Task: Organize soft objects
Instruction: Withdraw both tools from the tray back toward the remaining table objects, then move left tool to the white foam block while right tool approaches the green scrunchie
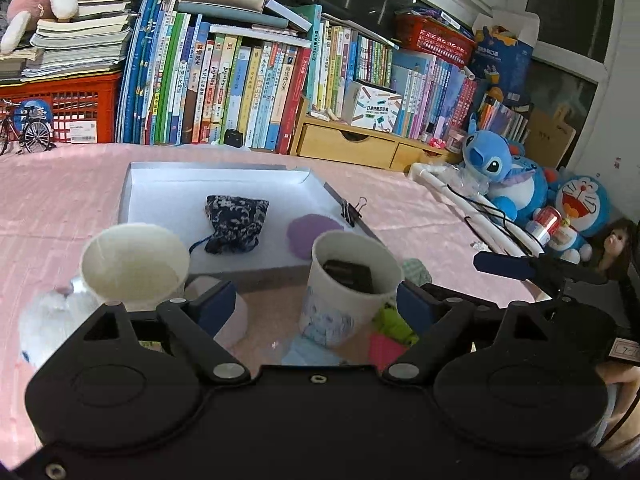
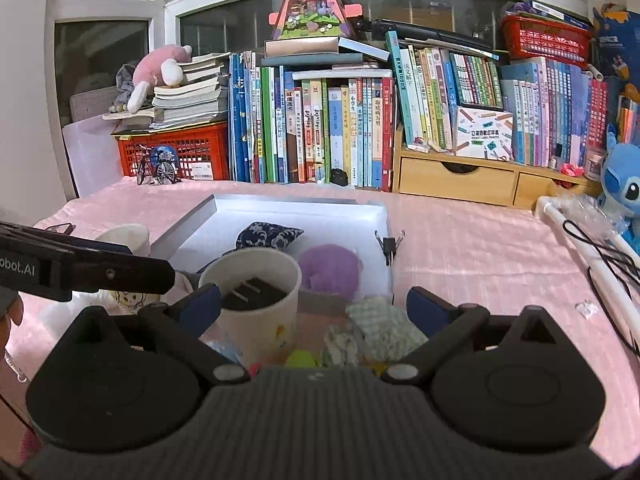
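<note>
My left gripper point(image 1: 314, 306) is open above a cluster of soft things on the pink cloth: a white plush point(image 1: 52, 320), a pink pad point(image 1: 234, 320), a green piece point(image 1: 394, 320) and a light blue one point(image 1: 308, 354). A paper cup point(image 1: 352, 276) with a dark object inside stands between its fingers, untouched on the left side. My right gripper point(image 2: 316, 306) is open too, with the same cup point(image 2: 256, 300) by its left finger and a green checked cloth point(image 2: 380, 328) before its right. The white tray point(image 2: 280, 204) beyond holds a dark blue pouch point(image 2: 268, 234) and a purple fluffy piece point(image 2: 330, 266).
A second, empty paper cup point(image 1: 134, 264) stands left of the tray. A binder clip point(image 2: 388, 246) grips the tray's right rim. Books, a red crate point(image 2: 172, 152) and wooden drawers point(image 2: 456, 180) line the back. White tubes with a black cord point(image 2: 588, 248) and blue plush toys point(image 1: 504, 176) sit right.
</note>
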The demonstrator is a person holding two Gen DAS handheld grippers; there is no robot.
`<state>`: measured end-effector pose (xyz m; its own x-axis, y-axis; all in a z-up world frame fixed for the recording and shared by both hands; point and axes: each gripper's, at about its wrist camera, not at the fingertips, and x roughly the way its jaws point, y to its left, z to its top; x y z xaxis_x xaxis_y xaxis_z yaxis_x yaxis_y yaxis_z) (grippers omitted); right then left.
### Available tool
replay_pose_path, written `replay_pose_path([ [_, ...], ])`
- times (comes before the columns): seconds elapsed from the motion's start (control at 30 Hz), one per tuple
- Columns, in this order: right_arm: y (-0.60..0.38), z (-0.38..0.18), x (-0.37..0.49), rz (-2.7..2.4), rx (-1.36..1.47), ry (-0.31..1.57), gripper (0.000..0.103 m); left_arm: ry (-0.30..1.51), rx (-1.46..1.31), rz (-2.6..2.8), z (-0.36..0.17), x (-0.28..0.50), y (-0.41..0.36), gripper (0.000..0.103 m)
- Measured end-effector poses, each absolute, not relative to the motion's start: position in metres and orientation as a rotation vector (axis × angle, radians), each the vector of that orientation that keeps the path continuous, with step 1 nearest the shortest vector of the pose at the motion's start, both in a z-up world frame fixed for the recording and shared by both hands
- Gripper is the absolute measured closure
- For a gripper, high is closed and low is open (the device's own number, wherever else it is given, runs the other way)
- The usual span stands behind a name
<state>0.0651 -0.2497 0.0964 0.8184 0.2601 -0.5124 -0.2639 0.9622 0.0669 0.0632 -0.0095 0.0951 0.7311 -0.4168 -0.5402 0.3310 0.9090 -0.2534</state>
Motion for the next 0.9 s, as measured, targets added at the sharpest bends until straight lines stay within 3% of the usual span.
replay_pose_path([
  [0.9, -0.231, 0.041, 0.017, 0.235, -0.085, 0.516, 0.0, 0.525, 0.032, -0.209, 0.036, -0.002, -0.004, 0.01],
])
